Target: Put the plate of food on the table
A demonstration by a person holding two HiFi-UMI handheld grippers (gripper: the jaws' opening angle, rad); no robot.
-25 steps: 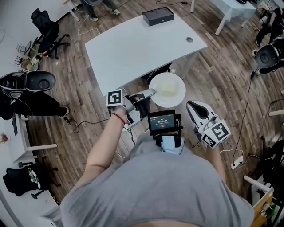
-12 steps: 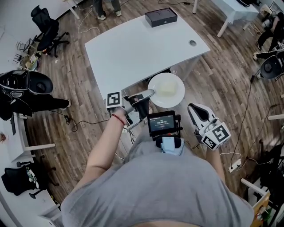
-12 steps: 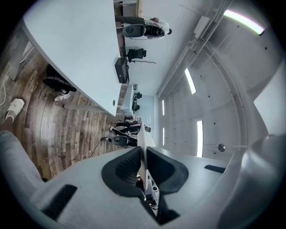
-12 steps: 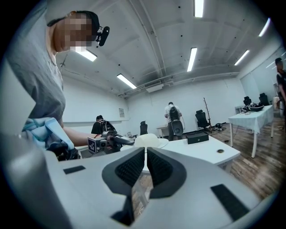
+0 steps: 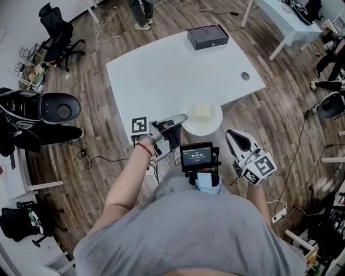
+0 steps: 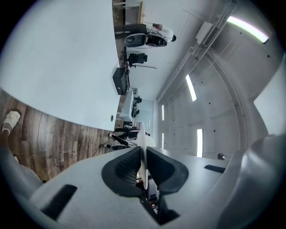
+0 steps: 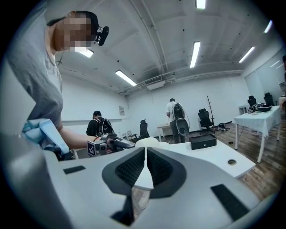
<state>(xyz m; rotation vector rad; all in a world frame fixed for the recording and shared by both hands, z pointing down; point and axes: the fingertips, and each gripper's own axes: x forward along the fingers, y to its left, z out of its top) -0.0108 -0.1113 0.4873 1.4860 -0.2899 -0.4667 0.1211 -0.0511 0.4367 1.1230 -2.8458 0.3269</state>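
Observation:
A white plate [image 5: 204, 121] with a pale yellow piece of food [image 5: 200, 111] hangs over the near edge of the white table [image 5: 161, 70]. My left gripper [image 5: 183, 116] is shut on the plate's left rim. In the left gripper view the rim [image 6: 142, 152] shows edge-on between the pressed pads. My right gripper [image 5: 232, 135] hovers to the right of the plate, off the table, shut with nothing in it. The right gripper view shows the plate [image 7: 149, 142] and the left gripper [image 7: 107, 144] ahead, beyond its own closed jaws.
A black box [image 5: 207, 36] lies at the table's far edge, and a round cable hole [image 5: 246, 76] is at its right. Office chairs [image 5: 56, 110] stand on the left. Cables [image 5: 102, 159] run over the wood floor. A person's legs [image 5: 141, 16] are beyond the table.
The plate, held by the left gripper, has moved forward from above the floor to over the table's near edge. The right gripper has followed alongside, still shut.

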